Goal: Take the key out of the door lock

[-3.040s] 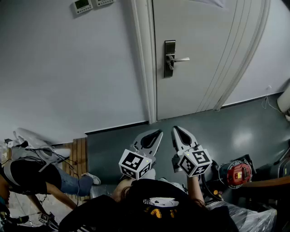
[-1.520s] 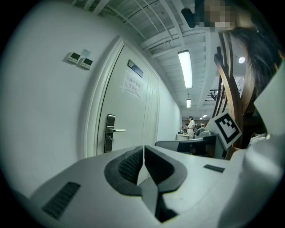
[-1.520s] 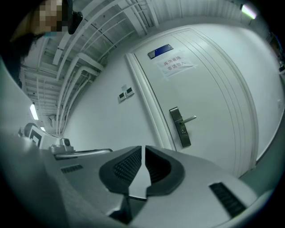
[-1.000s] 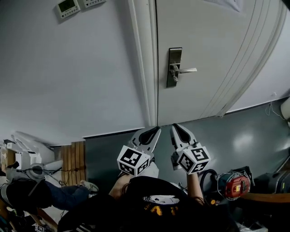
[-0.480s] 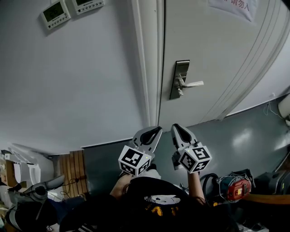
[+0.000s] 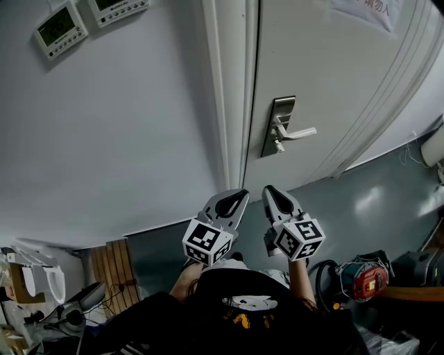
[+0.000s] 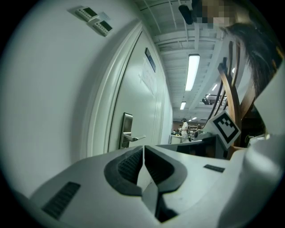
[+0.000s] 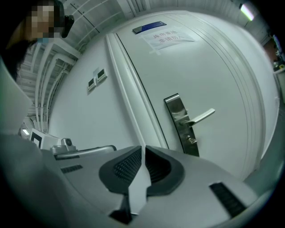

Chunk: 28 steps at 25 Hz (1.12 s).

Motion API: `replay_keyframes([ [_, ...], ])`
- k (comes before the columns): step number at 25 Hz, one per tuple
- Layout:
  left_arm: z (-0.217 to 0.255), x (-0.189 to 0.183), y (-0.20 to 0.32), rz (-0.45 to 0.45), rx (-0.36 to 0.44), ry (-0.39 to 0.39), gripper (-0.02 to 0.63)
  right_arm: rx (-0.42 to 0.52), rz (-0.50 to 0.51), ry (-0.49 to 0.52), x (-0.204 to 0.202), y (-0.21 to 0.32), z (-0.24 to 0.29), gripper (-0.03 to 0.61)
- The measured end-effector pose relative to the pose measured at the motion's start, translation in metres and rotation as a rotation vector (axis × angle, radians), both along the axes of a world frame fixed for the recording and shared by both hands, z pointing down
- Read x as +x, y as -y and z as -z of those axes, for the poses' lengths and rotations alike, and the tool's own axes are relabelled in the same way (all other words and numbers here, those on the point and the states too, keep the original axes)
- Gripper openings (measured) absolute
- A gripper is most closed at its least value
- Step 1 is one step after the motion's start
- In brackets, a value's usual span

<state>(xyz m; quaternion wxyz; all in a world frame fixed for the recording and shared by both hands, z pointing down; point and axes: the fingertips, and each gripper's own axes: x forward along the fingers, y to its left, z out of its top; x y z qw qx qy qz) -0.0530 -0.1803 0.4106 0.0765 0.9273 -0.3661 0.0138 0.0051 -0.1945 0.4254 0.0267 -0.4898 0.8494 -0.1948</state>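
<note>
The white door (image 6: 326, 76) carries a steel lock plate (image 6: 277, 125) with a lever handle (image 6: 300, 133). In the right gripper view the plate (image 8: 178, 116) and handle (image 8: 202, 116) show plainly, and a small key (image 8: 192, 140) sticks out of the plate below the handle. Both grippers hang side by side well short of the door, apart from the lock. My left gripper (image 6: 239, 195) is shut and holds nothing. My right gripper (image 6: 269, 191) is shut and empty too, and points toward the plate. The left gripper view shows the plate (image 7: 126, 136) edge-on, with the key not visible.
Two wall control panels (image 6: 59, 26) hang left of the door frame (image 6: 232, 97). A paper sign (image 6: 364, 14) is stuck high on the door. On the floor lie a red and black device (image 6: 368, 281) at the right and wooden slats (image 6: 114, 274) at the left.
Both grippers have moved toward the door, still shut. The lock plate sits lower and further right in the head view, and the person at lower left has slipped out of view.
</note>
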Motion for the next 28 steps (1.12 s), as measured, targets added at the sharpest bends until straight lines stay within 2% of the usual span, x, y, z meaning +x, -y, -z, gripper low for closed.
replay_keyframes([
  [9,-0.013,0.004,0.005,-0.026,-0.034,-0.013,0.017,-0.035,-0.026,-0.017,0.003,0.002,-0.012,0.012],
  [15,-0.023,0.010,0.004,-0.030,-0.055,0.004,0.017,-0.060,-0.034,-0.006,0.009,0.006,-0.020,0.012],
  [28,-0.029,0.012,0.038,0.065,-0.084,0.029,0.017,-0.144,-0.012,0.091,0.037,0.054,-0.040,0.014],
])
